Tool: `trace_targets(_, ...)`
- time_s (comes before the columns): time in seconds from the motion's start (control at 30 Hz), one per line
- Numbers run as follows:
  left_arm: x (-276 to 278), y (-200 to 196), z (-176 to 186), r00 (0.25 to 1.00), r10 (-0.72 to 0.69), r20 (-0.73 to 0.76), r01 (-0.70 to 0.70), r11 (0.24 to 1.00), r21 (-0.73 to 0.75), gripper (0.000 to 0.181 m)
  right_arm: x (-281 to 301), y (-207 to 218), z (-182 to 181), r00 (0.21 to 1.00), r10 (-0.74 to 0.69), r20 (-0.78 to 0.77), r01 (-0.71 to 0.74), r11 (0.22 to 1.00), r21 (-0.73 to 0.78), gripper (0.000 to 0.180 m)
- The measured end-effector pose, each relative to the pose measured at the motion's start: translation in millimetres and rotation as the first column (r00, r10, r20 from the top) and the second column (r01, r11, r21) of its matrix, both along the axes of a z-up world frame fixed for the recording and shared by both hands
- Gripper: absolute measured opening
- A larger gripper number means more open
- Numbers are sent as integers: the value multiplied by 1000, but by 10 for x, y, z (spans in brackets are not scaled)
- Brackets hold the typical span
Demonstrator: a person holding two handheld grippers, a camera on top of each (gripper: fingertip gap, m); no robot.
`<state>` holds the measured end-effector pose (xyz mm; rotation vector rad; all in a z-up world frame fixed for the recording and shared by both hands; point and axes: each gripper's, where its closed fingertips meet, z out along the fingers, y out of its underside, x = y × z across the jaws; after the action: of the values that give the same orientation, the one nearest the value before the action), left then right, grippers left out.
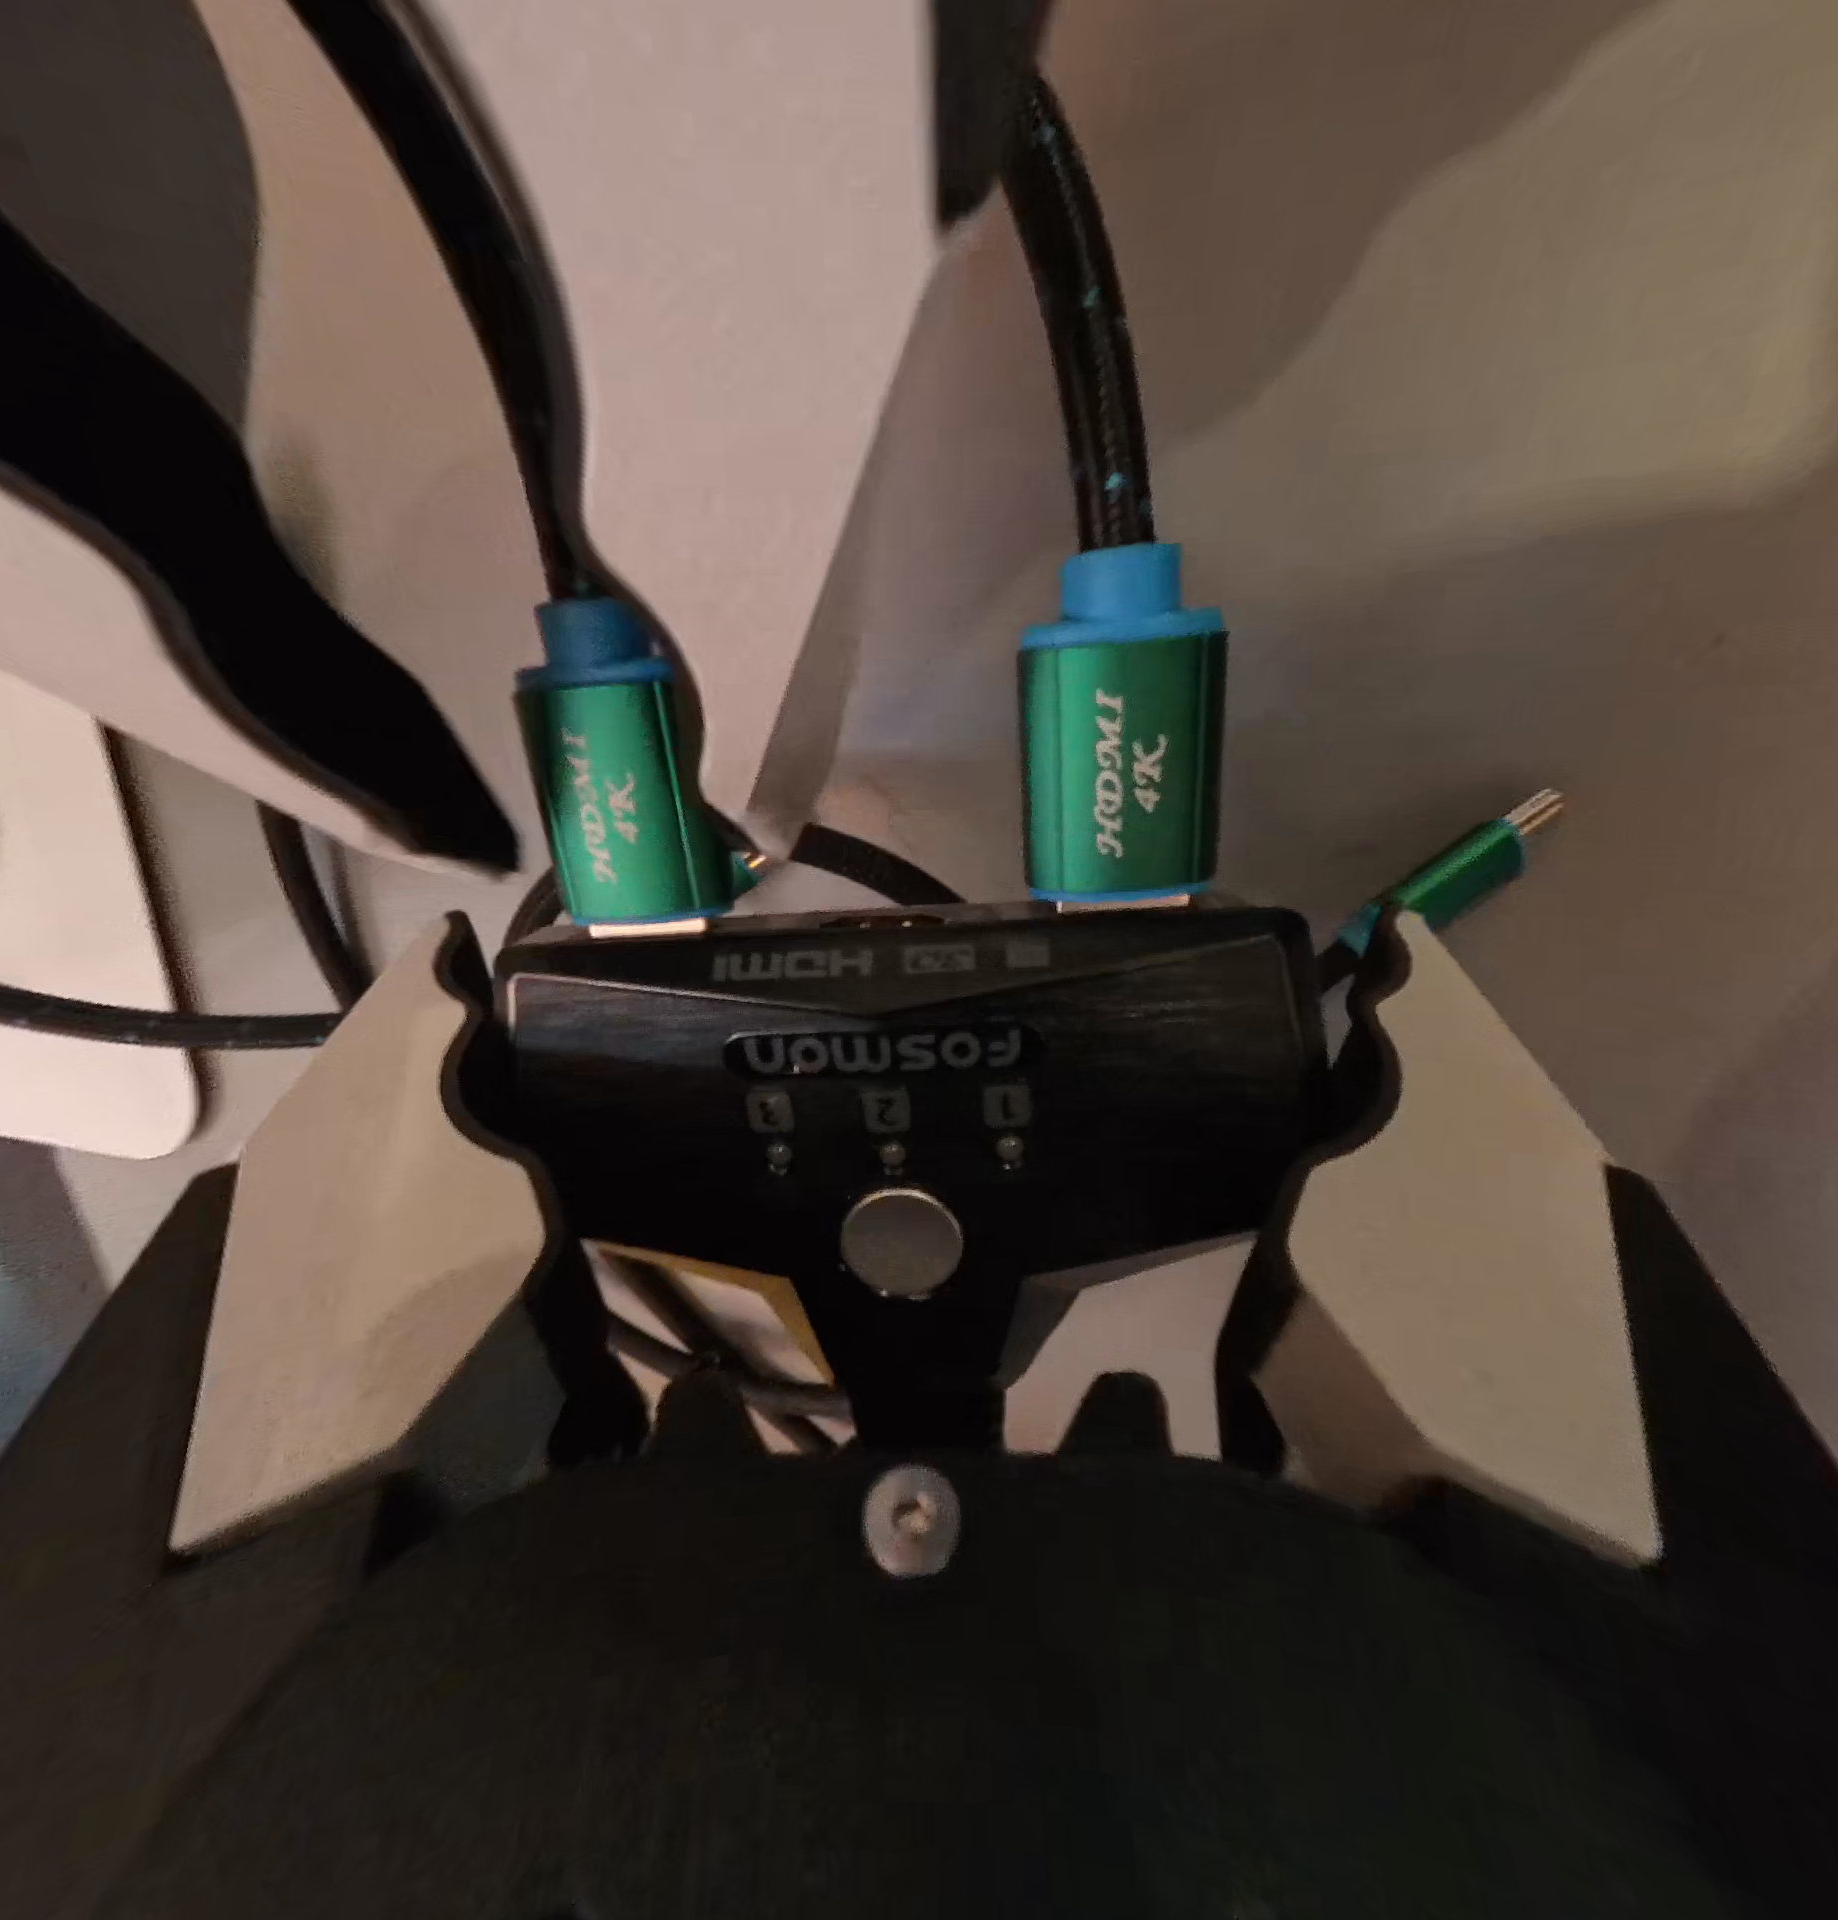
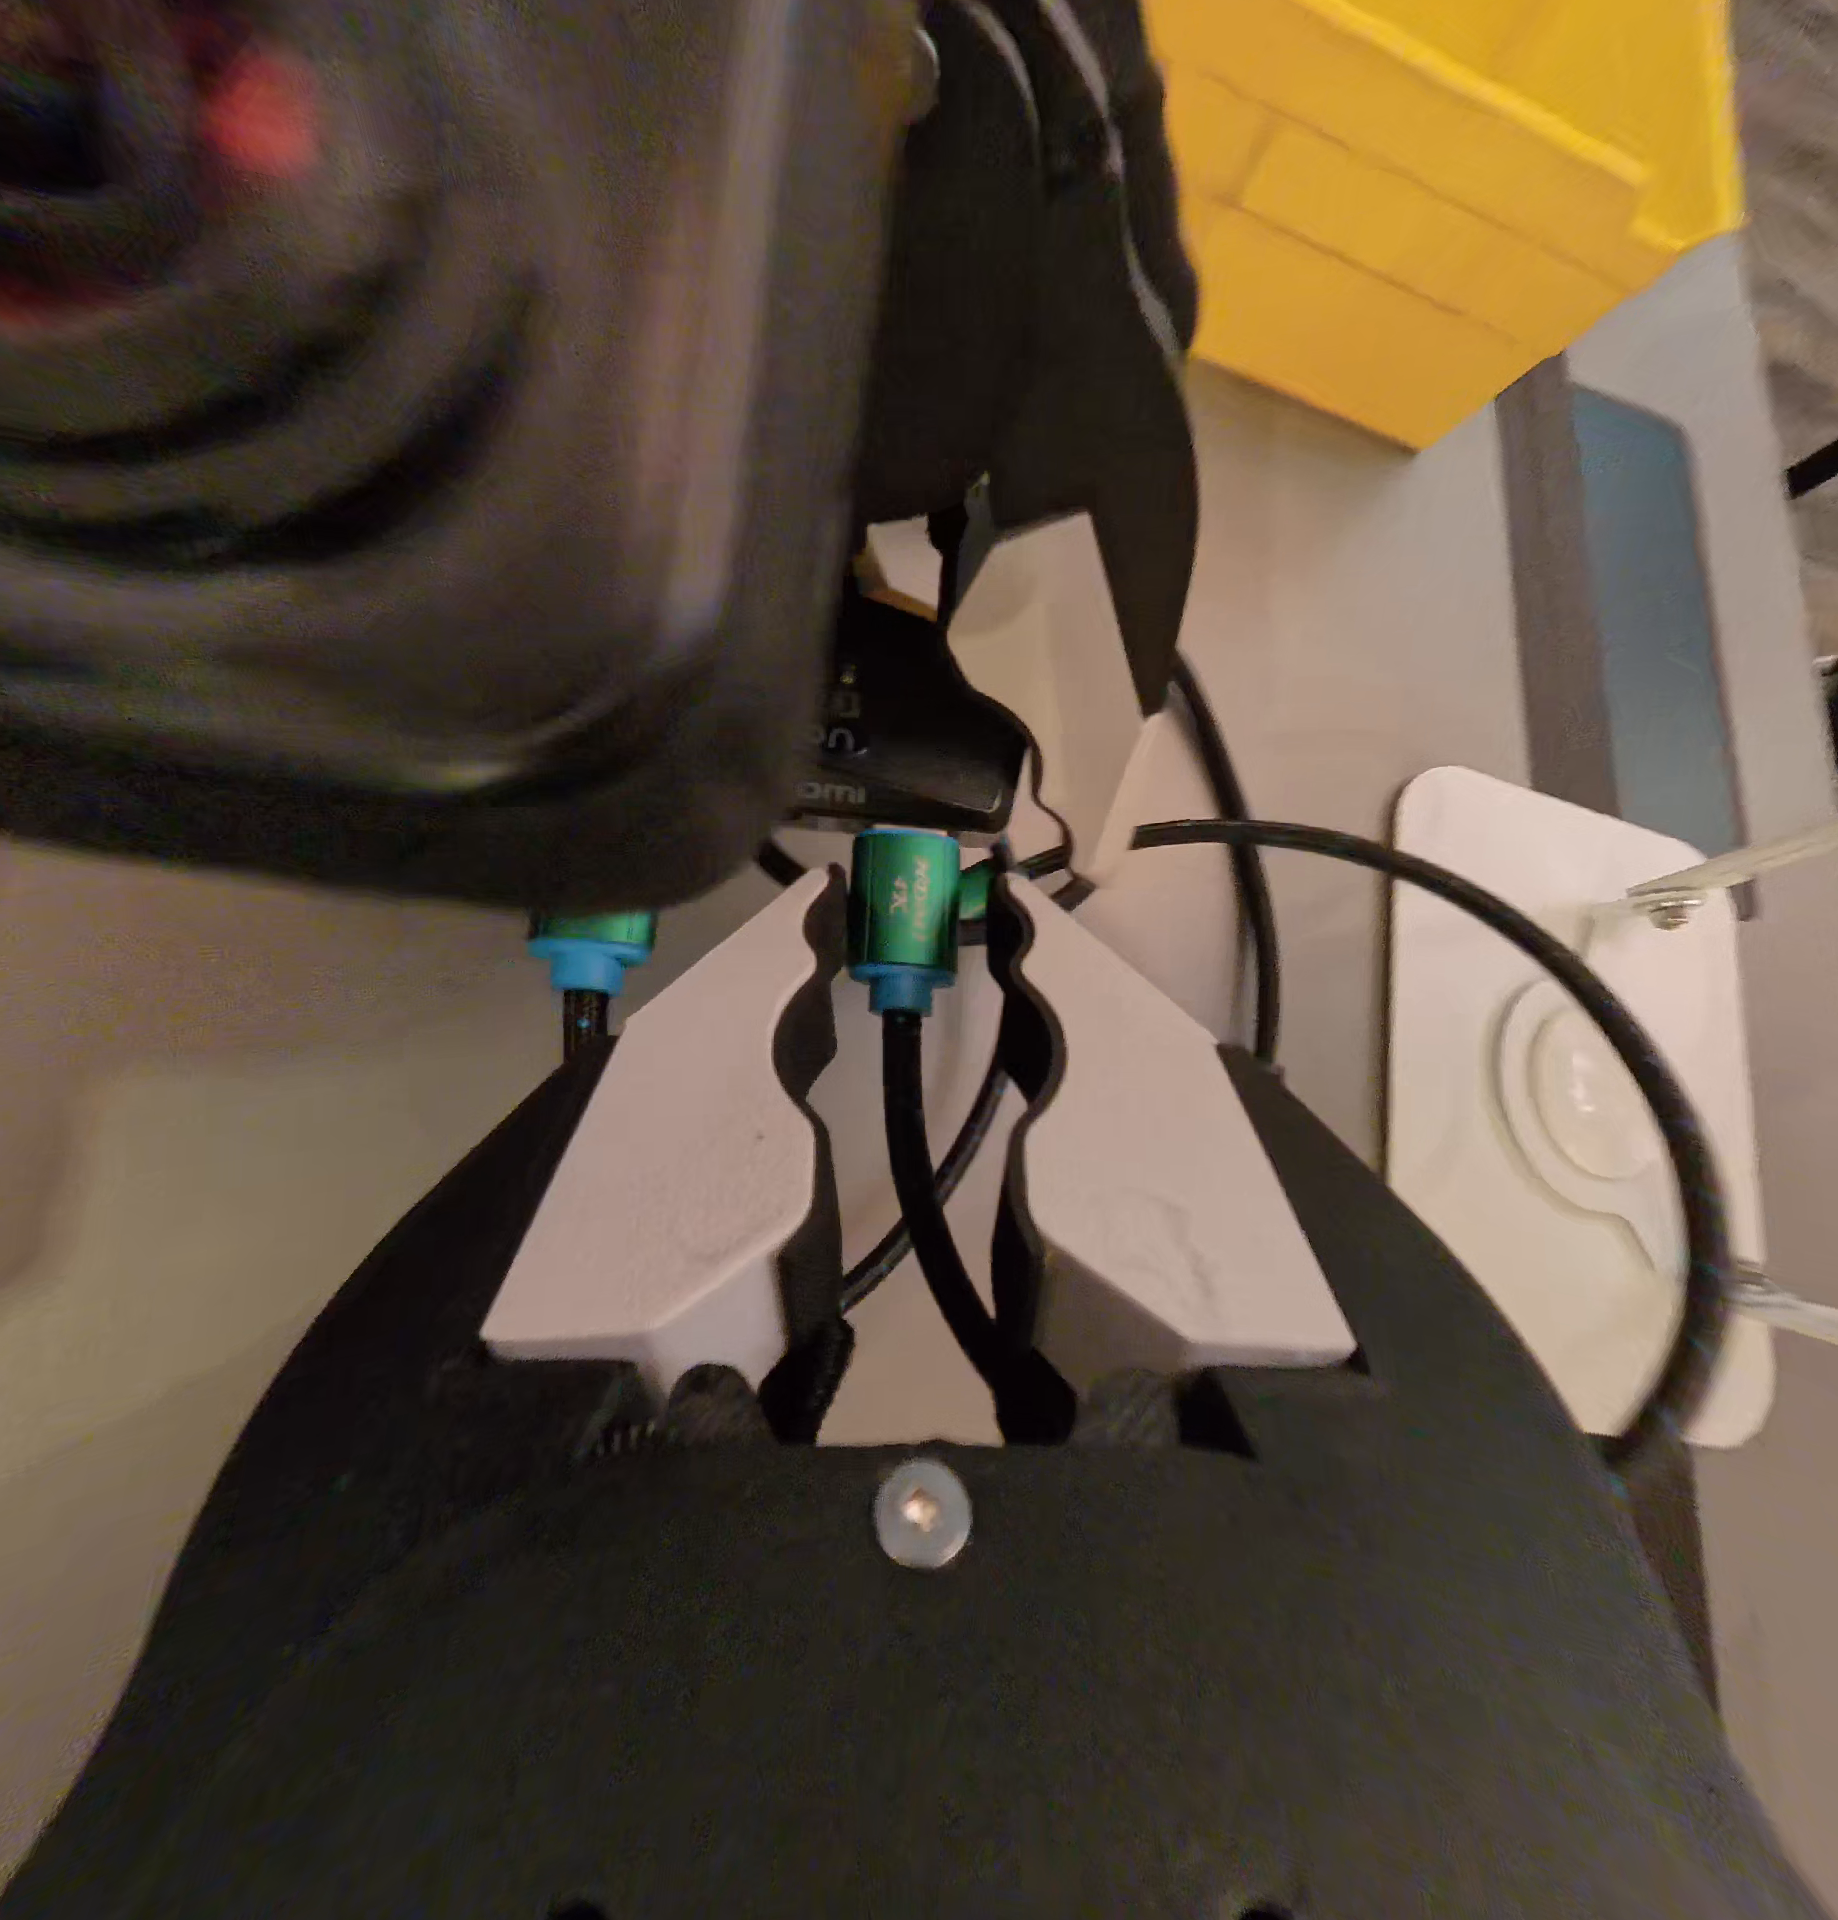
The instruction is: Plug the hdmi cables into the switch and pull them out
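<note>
My left gripper [image 1: 925, 997] is shut on the black HDMI switch [image 1: 894, 1091], gripping its two sides. Two green HDMI plugs with blue collars stand in the switch's far edge: a left plug [image 1: 614, 790] and a right plug [image 1: 1123, 769]. My right gripper [image 2: 915, 894] straddles the first of these plugs [image 2: 904, 914], fingers close beside it with small gaps, so it reads as open. In the left wrist view the right gripper [image 1: 634, 852] is blurred around that plug. The other plug [image 2: 593, 935] is half hidden under the left gripper's body [image 2: 375, 416]. The switch [image 2: 915, 727] is partly visible.
A third green plug [image 1: 1455, 862] lies loose to the right of the switch. Black cables [image 2: 1517, 935] loop over a white plate with a clear dome [image 2: 1580, 1101]. A yellow bin [image 2: 1414, 208] stands at the far right. The surface is a grey table [image 2: 167, 1039]. My hands' fingertips stand some 5 cm from each other.
</note>
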<state>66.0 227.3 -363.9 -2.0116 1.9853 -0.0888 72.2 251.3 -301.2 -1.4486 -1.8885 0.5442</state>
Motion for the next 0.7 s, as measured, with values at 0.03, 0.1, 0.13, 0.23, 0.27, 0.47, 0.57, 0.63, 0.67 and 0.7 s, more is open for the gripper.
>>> trace_targets(0.03, 4, 2, 15, 1000, 17, 22, -16, 999, -31, 156, 0, 45, 59, 999, -17, -30, 17, 999, 28, 28)
trace_targets(0.1, 1, -5, 44, 997, 48, 61, -41, 994, -103, 156, 28, 119, 191, 995, -41, -88, 49, 995, 89, 34)
trace_targets(0.13, -7, -4, 55, 995, 59, 76, -49, 990, -132, 156, 54, 126, 258, 993, -41, -115, 54, 993, 106, 34)
trace_targets(0.23, -12, -30, 97, 989, 87, 118, -58, 972, -229, 156, 147, 84, 439, 983, -23, -183, 49, 989, 142, 35)
trace_targets(0.27, -12, -33, 110, 987, 91, 129, -56, 966, -251, 156, 165, 18, 476, 981, 11, -194, 21, 987, 157, 34)
trace_targets(0.47, 7, -57, 199, 978, 116, 172, -45, 927, -373, 156, 124, -335, 306, 985, 161, -56, -131, 926, 354, 40)
trace_targets(0.57, 37, -86, 241, 975, 121, 188, -34, 911, -411, 156, 36, -269, 158, 992, 122, 30, -121, 872, 475, 38)
trace_targets(0.63, 36, -113, 217, 978, 111, 176, -28, 908, -418, 156, -9, -191, 174, 997, 77, 19, -76, 850, 521, 24)
trace_targets(0.67, 41, -118, 204, 978, 114, 174, -31, 907, -421, 156, -13, -167, 163, 998, 64, 28, -69, 845, 530, 17)
trace_targets(0.7, 32, -120, 194, 979, 115, 170, -33, 905, -424, 156, -17, -168, 152, 997, 66, 31, -72, 843, 533, 10)
